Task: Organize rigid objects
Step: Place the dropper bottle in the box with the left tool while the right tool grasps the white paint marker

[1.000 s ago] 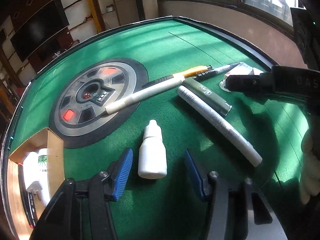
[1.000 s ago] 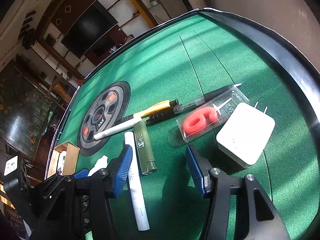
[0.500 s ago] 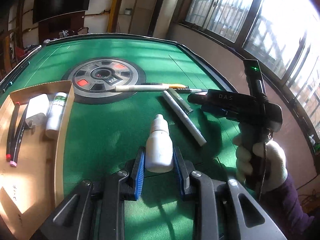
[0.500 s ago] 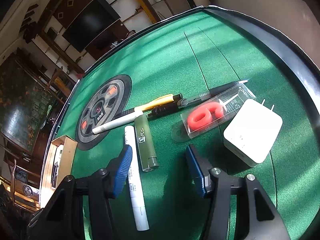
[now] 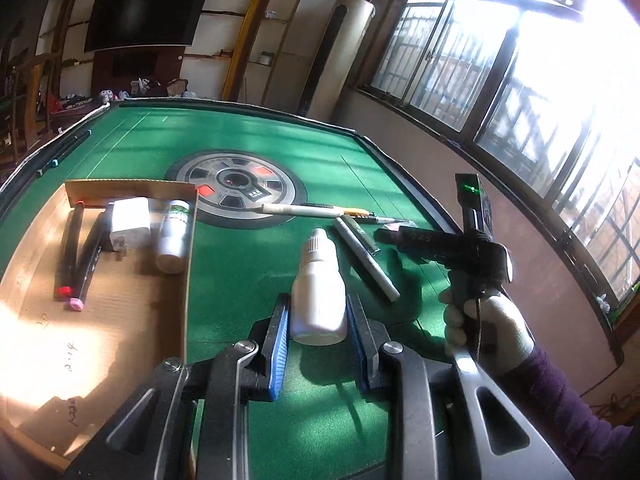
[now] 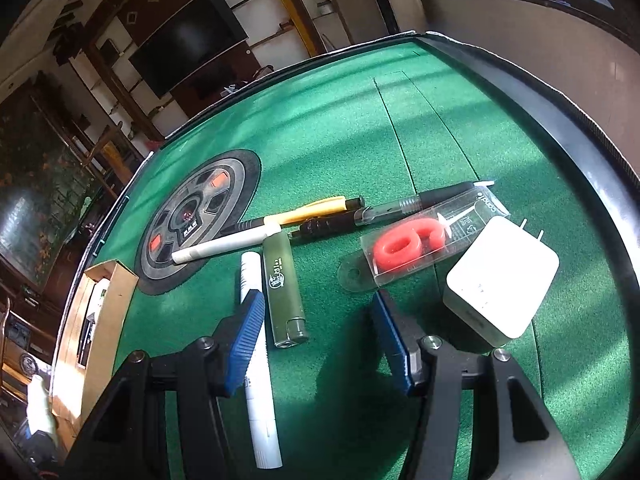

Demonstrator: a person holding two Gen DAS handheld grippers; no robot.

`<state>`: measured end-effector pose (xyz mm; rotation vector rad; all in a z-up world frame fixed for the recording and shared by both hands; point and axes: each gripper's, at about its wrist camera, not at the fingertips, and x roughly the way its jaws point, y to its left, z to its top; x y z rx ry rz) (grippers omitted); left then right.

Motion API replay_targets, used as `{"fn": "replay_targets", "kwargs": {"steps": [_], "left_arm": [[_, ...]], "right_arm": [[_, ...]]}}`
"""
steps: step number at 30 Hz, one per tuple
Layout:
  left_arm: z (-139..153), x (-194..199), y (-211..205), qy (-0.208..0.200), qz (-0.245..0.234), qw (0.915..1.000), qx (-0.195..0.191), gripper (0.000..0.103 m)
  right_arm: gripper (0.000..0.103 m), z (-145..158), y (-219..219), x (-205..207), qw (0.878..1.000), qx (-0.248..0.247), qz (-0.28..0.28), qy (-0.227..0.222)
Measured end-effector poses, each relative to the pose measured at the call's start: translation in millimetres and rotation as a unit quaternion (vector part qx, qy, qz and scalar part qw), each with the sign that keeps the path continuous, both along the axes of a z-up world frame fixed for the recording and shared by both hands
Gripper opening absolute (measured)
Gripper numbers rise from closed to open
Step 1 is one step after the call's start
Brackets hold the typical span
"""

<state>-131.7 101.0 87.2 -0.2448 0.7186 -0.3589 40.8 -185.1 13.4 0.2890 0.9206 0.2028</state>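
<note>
My left gripper [image 5: 318,346] is shut on a small white dropper bottle [image 5: 318,292] and holds it above the green table, right of the cardboard tray [image 5: 100,328]. The tray holds two dark markers [image 5: 74,252], a white plug [image 5: 130,222] and a white bottle [image 5: 174,236]. My right gripper [image 6: 320,342] is open and empty above the felt, over a green lighter [image 6: 282,284] and a white marker [image 6: 258,364]. A white charger [image 6: 500,280], a packaged red ring [image 6: 404,246] and several pens [image 6: 316,216] lie just beyond.
The table's grey round centre panel [image 5: 236,186] lies behind the pens. The raised black table rim [image 6: 580,148] runs close on the right. The right gripper's body and gloved hand [image 5: 486,320] show right of the bottle in the left wrist view.
My left gripper closed on the dropper bottle, lifted it and swung back toward the tray. My right gripper stayed open and edged forward over the lighter.
</note>
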Motion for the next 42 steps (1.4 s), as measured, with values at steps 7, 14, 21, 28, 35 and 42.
{"fn": "replay_targets", "kwargs": {"steps": [7,14,21,28,35,42], "left_arm": [[-7,-5,28,0.002,0.01,0.9991,-0.041,0.027],[-7,-9,57,0.001,0.035,0.9976,-0.059,0.027],[-9,-11,102,0.001,0.086,0.9933,-0.078,0.027],[-13,-2,150,0.038,0.143,0.9889,-0.01,0.027],[-41,32,188,0.118,0.175,0.9752,0.066,0.027],[-65,77,195,0.178,0.184,0.9637,0.075,0.029]], "right_arm": [[0.055,14,26,-45,0.997,-0.046,0.065,0.015],[0.033,-1,72,-36,0.988,-0.112,0.095,0.047],[0.032,-2,111,-8,0.982,-0.157,0.091,0.057],[0.014,-2,110,-4,0.985,-0.15,0.058,0.055],[0.014,33,97,-32,0.994,-0.068,0.074,0.037],[0.014,56,137,-46,0.99,-0.016,0.135,0.039]]}}
